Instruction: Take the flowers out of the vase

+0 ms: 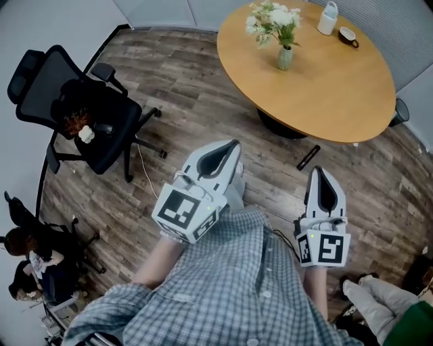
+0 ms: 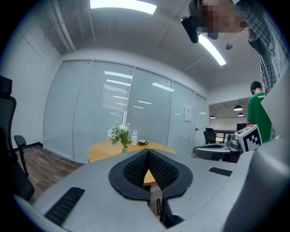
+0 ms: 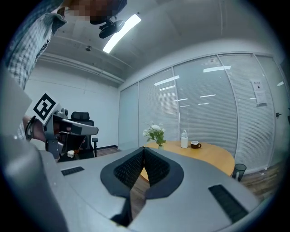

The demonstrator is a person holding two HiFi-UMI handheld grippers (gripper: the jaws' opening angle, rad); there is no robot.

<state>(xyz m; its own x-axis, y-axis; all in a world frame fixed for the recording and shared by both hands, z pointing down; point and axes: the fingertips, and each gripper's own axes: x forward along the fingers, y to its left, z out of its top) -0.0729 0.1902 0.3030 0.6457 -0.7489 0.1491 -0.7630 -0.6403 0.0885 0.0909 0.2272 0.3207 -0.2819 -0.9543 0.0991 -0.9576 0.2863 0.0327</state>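
Brown wooden plank floor [image 1: 189,88] fills most of the head view, with a wide open strip between the person and the round tan wooden table [image 1: 338,88]. The black office chair on wheels [image 1: 74,108] stands well apart on the left, by the wall. The grey-and-white left gripper [image 1: 233,143] and the right gripper [image 1: 318,170] are both over the floor, short of the table's near edge. Each has its jaws pressed together on nothing. The white flowers [image 1: 272,19] stand in the small pale green vase [image 1: 285,58], near the table's far left edge. A white bottle [image 1: 327,18] and a small cup [image 1: 348,35] sit by the far edge too.
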